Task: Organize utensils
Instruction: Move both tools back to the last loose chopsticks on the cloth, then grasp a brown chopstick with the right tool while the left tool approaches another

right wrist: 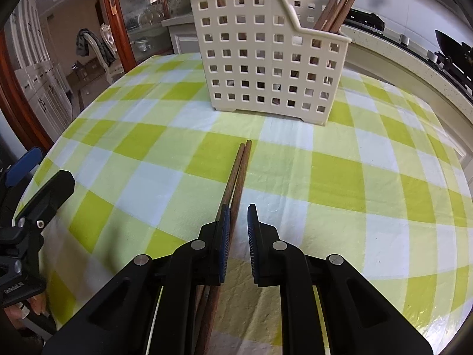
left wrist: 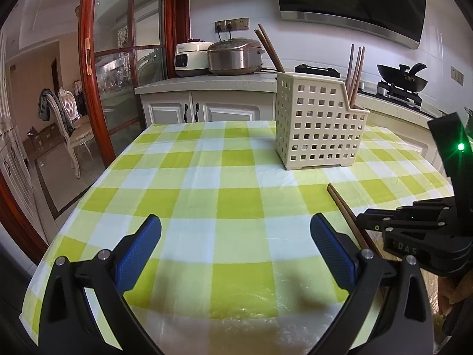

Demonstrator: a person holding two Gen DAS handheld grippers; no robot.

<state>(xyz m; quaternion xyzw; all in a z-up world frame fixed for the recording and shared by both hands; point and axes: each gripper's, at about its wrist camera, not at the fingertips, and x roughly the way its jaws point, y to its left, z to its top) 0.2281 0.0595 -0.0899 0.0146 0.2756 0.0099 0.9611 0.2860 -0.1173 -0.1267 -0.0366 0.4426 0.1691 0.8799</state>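
Observation:
A cream perforated utensil caddy (left wrist: 317, 124) (right wrist: 266, 56) stands on the green-and-white checked tablecloth (left wrist: 207, 177) (right wrist: 354, 177), with several brown chopsticks upright in it (left wrist: 354, 71) (right wrist: 337, 3). A pair of brown chopsticks (right wrist: 238, 171) (left wrist: 343, 204) lies flat on the cloth, tips toward the caddy. My right gripper (right wrist: 238, 216) sits low over the pair, jaws nearly closed with a narrow gap, the chopsticks passing along the left pad (right wrist: 223, 236); a grip is not clear. My left gripper (left wrist: 235, 224) is wide open and empty over the cloth, left of the pair.
A kitchen counter (left wrist: 207, 84) with two rice cookers (left wrist: 233, 56) lies behind the table. A stove with a wok (left wrist: 402, 80) is at the right. A glass sliding door (left wrist: 118, 59) and a chair (left wrist: 63, 118) are at the left.

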